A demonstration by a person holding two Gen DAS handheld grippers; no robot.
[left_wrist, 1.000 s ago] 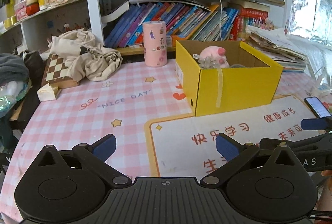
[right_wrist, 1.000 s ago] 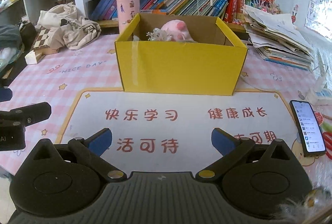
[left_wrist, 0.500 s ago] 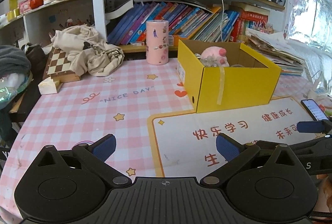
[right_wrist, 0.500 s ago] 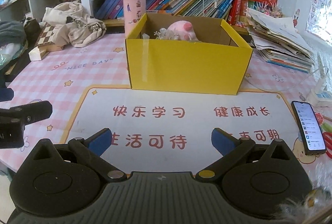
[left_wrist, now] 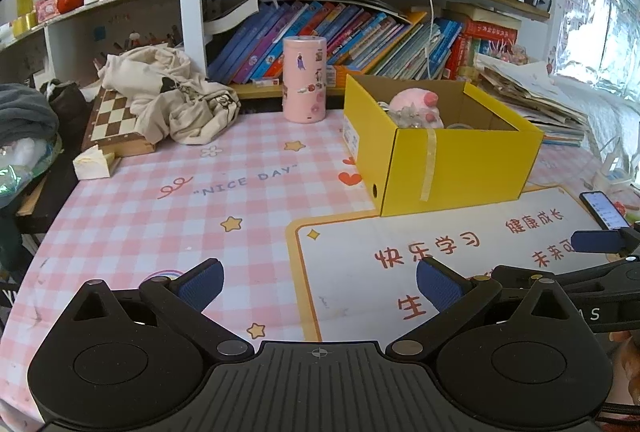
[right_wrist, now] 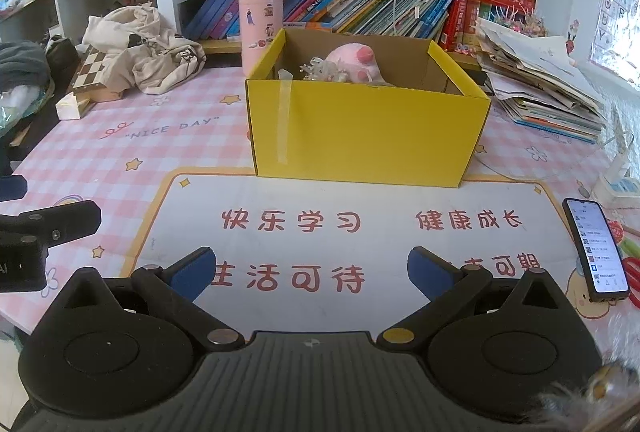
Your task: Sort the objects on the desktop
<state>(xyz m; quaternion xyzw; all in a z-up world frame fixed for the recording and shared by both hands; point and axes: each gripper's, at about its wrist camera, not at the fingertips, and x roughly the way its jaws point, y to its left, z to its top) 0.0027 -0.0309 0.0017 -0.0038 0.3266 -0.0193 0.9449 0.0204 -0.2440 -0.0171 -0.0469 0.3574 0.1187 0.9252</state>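
While both tongs hang wide and empty low in frame, left gripper and right gripper face yellow cardboard box at centre. Pink plush toy, soft and rounded, sits inside with glittery trinket. Glossy phone, right edge, likely hazard: smooth slab could slip from pads or get knocked off desk.

Box at centre of table, toy inside. Behind-left of box: canister; farther left, cloth on chessboard. Right of mat: phone.
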